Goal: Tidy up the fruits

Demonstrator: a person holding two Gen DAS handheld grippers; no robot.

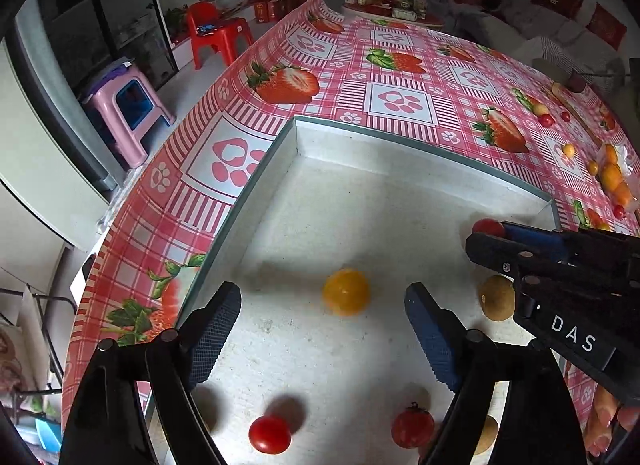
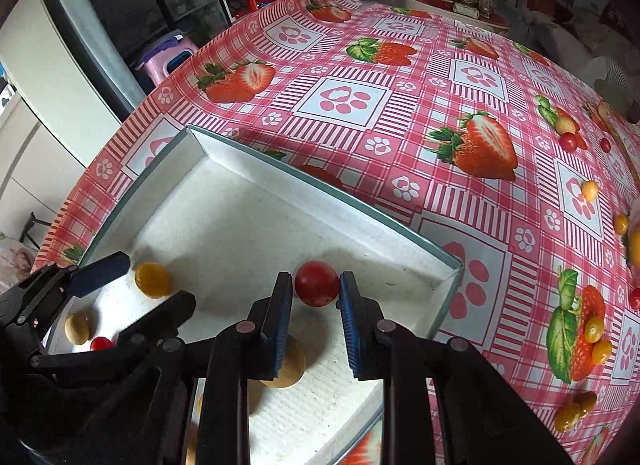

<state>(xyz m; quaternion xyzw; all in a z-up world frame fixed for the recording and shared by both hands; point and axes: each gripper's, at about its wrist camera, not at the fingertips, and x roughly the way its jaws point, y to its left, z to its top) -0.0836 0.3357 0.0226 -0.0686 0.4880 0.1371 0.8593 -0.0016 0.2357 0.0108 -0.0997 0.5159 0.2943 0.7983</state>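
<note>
Two grippers are held over the white tray (image 1: 280, 169): the left gripper (image 1: 323, 317) is spread wide around a loose yellow cherry tomato (image 1: 346, 291), while a red cherry tomato (image 2: 317, 283) is flanked, ungripped, by the right gripper (image 2: 316, 285)

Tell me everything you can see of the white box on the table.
The white box is a shallow open tray, cardboard by its look, with low white walls, a grey-green rim and a speckled white floor. It lies flat on the strawberry tablecloth, near the table's edge. Inside lie loose small fruits: a yellow tomato, red tomatoes and tan round fruits. Both claws hang over it, and another red tomato sits between the right claw's jaws.
</note>
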